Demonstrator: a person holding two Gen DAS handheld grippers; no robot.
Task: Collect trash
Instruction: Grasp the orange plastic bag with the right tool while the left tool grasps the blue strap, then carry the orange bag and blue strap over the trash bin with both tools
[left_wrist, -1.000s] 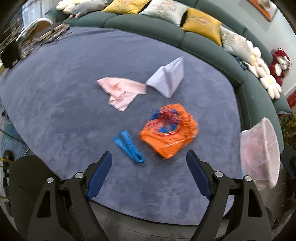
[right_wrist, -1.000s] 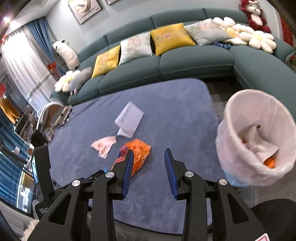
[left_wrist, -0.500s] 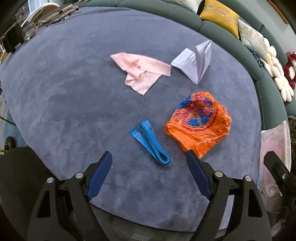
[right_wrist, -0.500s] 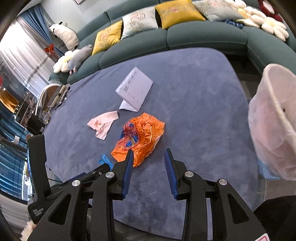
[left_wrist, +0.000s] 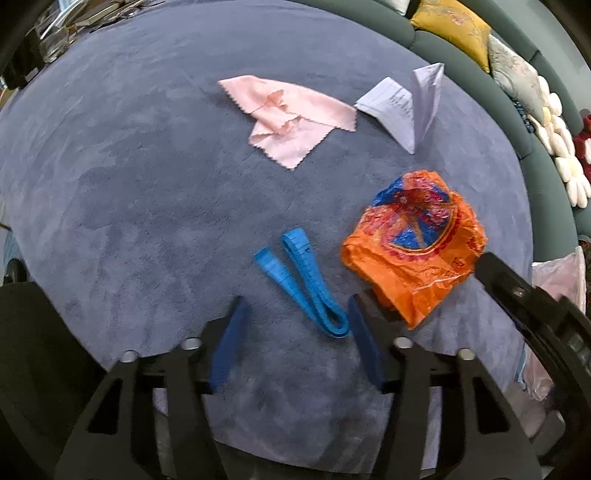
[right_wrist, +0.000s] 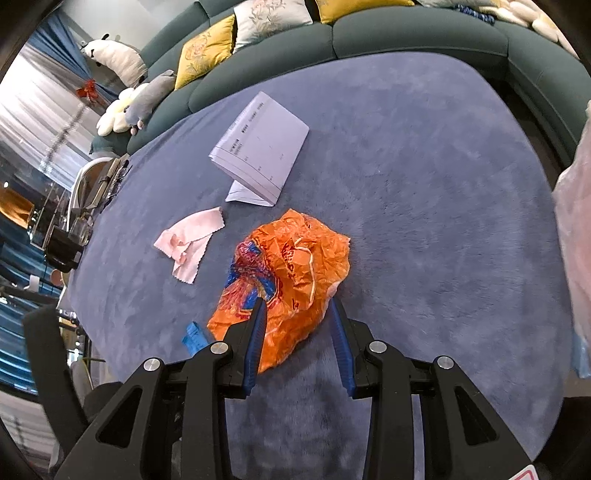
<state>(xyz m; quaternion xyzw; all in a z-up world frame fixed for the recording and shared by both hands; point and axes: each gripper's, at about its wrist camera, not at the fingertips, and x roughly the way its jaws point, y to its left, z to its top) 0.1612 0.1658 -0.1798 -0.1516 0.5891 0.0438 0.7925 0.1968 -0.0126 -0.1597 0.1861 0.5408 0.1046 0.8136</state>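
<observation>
An orange plastic bag (right_wrist: 291, 269) lies crumpled on the blue-grey table top (right_wrist: 424, 221); it also shows in the left wrist view (left_wrist: 413, 251). My right gripper (right_wrist: 297, 314) is open, its jaws on either side of the bag's near end. A folded blue tape (left_wrist: 301, 280) lies left of the bag, its looped end between the jaws of my open left gripper (left_wrist: 297, 314). A pink cloth (left_wrist: 288, 114) and a folded white paper (left_wrist: 406, 103) lie farther back. The bin's pink liner (left_wrist: 554, 288) shows at the right edge.
A dark green sofa (right_wrist: 406, 33) with yellow and grey cushions curves around the far and right sides of the table. Clutter with a metal bowl (right_wrist: 96, 184) sits at the table's far left. The right gripper's body (left_wrist: 535, 314) reaches in beside the bag.
Both grippers have moved forward and down toward the table. The right gripper now straddles the orange bag. The left gripper has narrowed and closed in around the blue tape's end.
</observation>
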